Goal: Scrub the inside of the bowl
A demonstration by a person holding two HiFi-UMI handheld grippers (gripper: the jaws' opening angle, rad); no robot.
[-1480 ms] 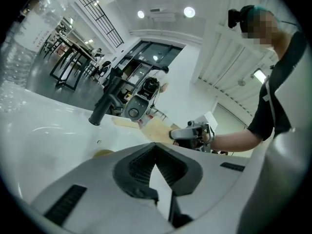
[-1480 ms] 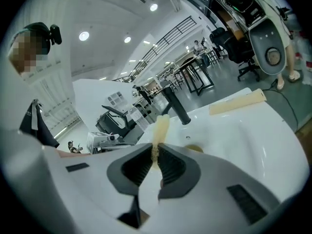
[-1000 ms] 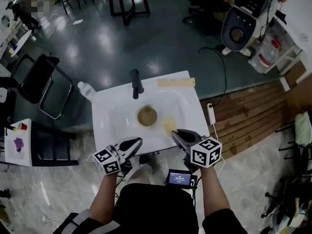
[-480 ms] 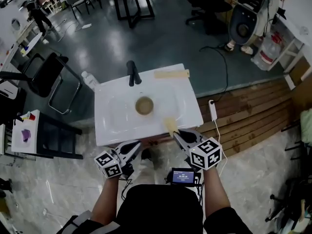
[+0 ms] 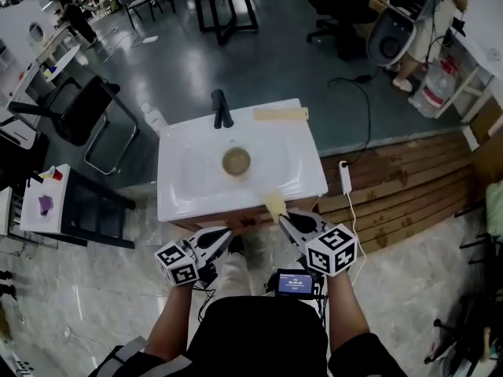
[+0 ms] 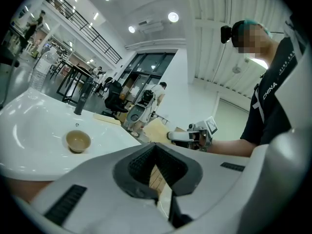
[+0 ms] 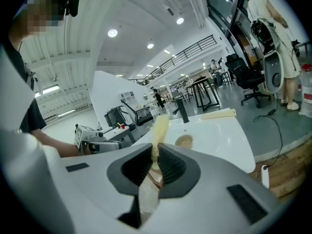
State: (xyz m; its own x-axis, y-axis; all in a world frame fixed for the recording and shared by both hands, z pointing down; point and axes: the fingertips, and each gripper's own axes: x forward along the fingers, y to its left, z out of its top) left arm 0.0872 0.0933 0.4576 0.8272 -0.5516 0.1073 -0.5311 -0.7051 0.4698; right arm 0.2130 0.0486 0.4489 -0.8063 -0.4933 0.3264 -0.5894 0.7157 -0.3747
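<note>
A small brown bowl [image 5: 236, 162] stands upright in the basin of the white sink [image 5: 189, 199]; it also shows in both gripper views [image 6: 78, 141] [image 7: 184, 141]. My right gripper [image 5: 284, 220] is shut on a thin yellow sponge [image 5: 275, 205] [image 7: 160, 126], which sticks out over the sink's front edge. My left gripper [image 5: 224, 239] [image 6: 156, 152] is shut with nothing in it. Both grippers hover in front of the sink, short of the bowl.
A black faucet [image 5: 222, 108] rises at the sink's back edge, with a beige strip [image 5: 280, 114] beside it. A clear bottle [image 5: 155, 119], a black chair [image 5: 78, 112] and a small white table [image 5: 43, 203] stand left. A power strip [image 5: 344, 177] lies on the wooden floor to the right.
Both grippers have drawn back from over the sink's front edge to in front of it. The sponge stays in the right gripper. The bowl has not moved.
</note>
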